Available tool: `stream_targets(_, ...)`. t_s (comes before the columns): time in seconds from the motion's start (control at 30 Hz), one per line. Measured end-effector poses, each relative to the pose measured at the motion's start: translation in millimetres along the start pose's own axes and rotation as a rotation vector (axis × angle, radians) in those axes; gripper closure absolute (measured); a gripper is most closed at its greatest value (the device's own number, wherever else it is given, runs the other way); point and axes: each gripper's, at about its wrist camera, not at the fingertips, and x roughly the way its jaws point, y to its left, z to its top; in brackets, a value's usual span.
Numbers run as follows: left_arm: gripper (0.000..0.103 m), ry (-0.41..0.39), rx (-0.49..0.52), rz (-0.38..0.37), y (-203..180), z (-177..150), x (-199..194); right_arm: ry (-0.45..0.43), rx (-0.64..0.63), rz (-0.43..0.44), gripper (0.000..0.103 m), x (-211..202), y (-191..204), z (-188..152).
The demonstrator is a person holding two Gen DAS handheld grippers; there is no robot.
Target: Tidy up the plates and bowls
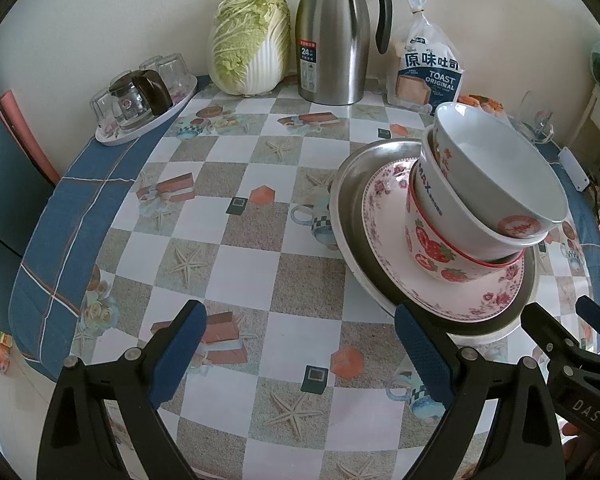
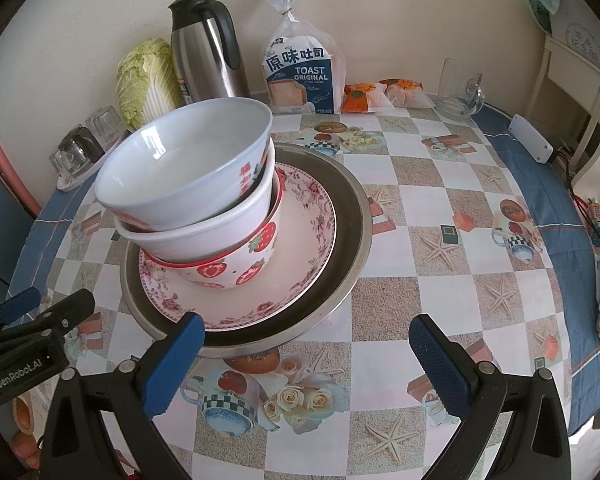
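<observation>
Bowls and plates are gathered into one nested pile on the round bench covered with a checked starfish-pattern cloth (image 2: 440, 200), so that the largest piece carries the rest. A wide round stainless-steel plate (image 2: 352, 216) sits at the bottom, a pink floral-rimmed ceramic plate (image 2: 308, 240) lies inside it, and a small strawberry-printed bowl (image 2: 240, 268) stands on that. A plain white bowl with black lettering (image 2: 204, 236) is nested in the strawberry one, and a larger white bowl with red characters (image 2: 180, 172) is set on top.

The two upper bowls are tilted toward 9 o'clock in the right wrist view, probably because their bases do not seat flat inside the smaller bowl below; the pile is judged a little unsteady.

The left tool (image 1: 300, 352) is held wide open with nothing between its blue pads, its right pad just beside the steel plate's near rim at 5 o'clock of the pile. The right tool (image 2: 308, 360) is likewise spread wide and empty, its left pad just beside the same rim at 6 o'clock. The stacking looks nearly complete, so both seem placed either to steady or to shift the pile.

A steel thermos jug (image 2: 208, 48) is seen at the wall, well apart.
</observation>
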Motion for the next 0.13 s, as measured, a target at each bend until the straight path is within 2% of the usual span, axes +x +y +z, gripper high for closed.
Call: stream_targets(0.13, 0.008, 0.012, -0.01, -0.009, 1.1, -0.8, 1.1, 0.001, -0.001, 0.0, 0.0, 0.6, -0.3, 0.0)
